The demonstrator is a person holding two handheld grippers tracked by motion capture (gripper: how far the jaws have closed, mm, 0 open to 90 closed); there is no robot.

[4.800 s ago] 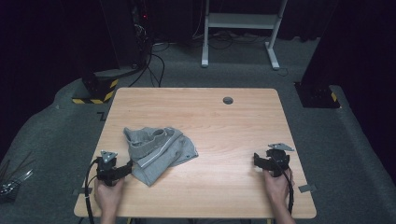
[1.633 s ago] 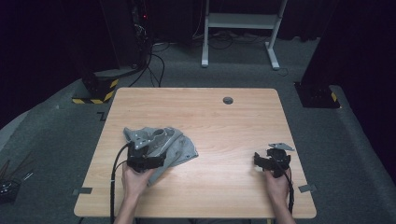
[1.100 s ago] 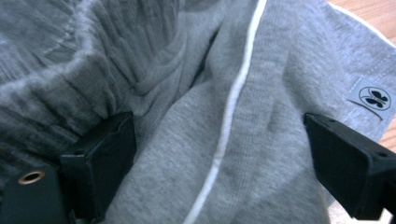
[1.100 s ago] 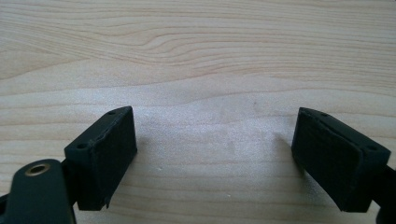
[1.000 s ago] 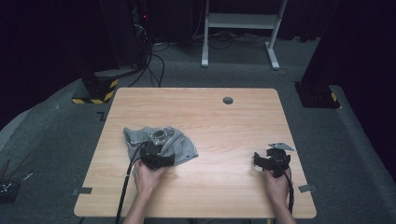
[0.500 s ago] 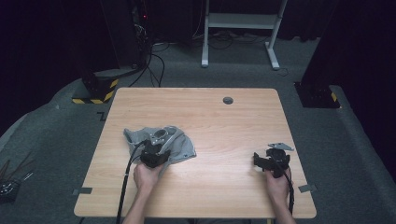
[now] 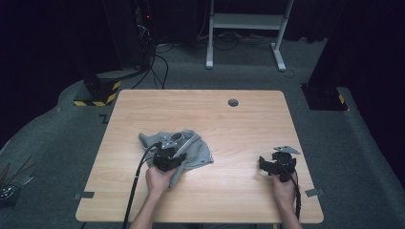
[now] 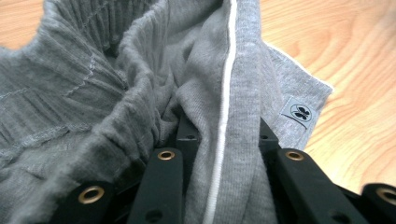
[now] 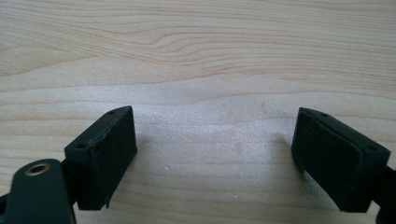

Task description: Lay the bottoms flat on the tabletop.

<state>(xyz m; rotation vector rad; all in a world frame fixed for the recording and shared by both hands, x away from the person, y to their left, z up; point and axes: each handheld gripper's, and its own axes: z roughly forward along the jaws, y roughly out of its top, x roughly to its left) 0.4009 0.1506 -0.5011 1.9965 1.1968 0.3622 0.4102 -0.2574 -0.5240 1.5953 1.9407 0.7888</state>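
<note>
A crumpled grey garment [image 7: 191, 149] with a ribbed waistband and a white side stripe lies left of the middle of the wooden table [image 7: 239, 124]. My left gripper [image 7: 171, 148] sits on top of it. In the left gripper view its jaws close on a fold of the grey garment [image 8: 116, 93] along the white stripe, and cloth hides the left gripper's [image 8: 226, 135] fingertips. A small label with a butterfly mark [image 8: 299, 112] shows at the garment's hem. My right gripper [image 7: 270, 161] rests near the table's right front. The right gripper [image 9: 215, 154] is open over bare wood.
A round cable hole [image 7: 233, 102] sits near the table's far edge. Bits of tape [image 7: 83, 194] mark the front corners. On the floor beyond stand a black and yellow base [image 7: 98, 93] and a white desk frame [image 7: 248, 28].
My left gripper has moved from the table's left front onto the garment and closed on a fold. The garment has bunched and shifted slightly right. The right gripper has stayed put.
</note>
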